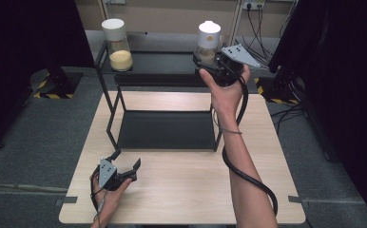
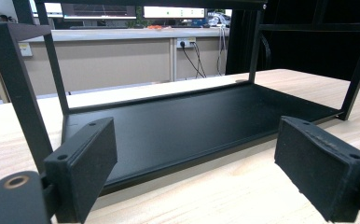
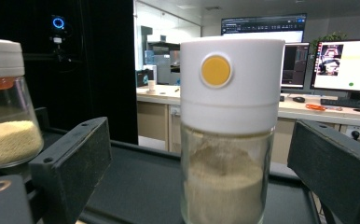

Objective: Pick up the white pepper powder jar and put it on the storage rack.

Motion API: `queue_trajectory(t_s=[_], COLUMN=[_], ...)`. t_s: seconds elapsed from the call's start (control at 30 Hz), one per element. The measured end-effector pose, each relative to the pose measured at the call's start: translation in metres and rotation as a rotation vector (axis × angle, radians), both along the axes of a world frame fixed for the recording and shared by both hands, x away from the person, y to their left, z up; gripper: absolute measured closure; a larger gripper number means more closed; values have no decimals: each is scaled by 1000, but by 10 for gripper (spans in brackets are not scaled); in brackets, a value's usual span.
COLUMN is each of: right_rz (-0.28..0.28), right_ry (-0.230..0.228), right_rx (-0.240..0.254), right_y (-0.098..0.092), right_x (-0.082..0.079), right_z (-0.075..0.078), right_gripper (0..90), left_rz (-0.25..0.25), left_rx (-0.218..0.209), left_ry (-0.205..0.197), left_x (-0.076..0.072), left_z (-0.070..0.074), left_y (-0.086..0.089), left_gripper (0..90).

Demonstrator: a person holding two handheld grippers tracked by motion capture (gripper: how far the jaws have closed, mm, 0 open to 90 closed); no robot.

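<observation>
Right gripper (image 3: 201, 177) has its jaws spread wide either side of the white-lidded glass jar of beige powder (image 3: 229, 135), pads clear of the glass, nothing gripped; the jar stands upright on the black metal rack's top shelf (image 1: 162, 61), long axis vertical, lid up, yellow button facing the gripper. Nudging it could tip it off the shelf

Left tongs (image 1: 125, 167) gape low; right tongs (image 1: 205, 61) gape, arm outstretched.
</observation>
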State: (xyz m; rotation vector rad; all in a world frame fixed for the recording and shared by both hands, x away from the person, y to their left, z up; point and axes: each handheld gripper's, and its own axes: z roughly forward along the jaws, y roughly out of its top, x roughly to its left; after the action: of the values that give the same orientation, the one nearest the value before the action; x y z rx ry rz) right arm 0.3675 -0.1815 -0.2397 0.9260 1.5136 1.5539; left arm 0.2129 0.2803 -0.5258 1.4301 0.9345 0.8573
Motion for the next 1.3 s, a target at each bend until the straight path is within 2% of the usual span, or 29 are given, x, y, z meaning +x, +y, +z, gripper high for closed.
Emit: queue_trajectory(t_s=[0.3, 0.5, 0.83, 1.3], right_rz=[19, 30, 41, 65], right_ry=[1, 20, 12, 29], right_rx=[-8, -10, -18, -31], right_y=[-5, -8, -13, -17], right_x=[-10, -15, -25, -35], right_z=[-10, -20, -32, -50], right_gripper=[64, 64, 63, 60], left_rz=[1, 1, 2, 0], left_rx=[1, 0, 5, 4], left_ry=[1, 2, 0, 1], left_x=[0, 0, 0, 0], left_z=[0, 0, 0, 0], left_y=[0, 0, 0, 0], left_gripper=[122, 121, 121, 120])
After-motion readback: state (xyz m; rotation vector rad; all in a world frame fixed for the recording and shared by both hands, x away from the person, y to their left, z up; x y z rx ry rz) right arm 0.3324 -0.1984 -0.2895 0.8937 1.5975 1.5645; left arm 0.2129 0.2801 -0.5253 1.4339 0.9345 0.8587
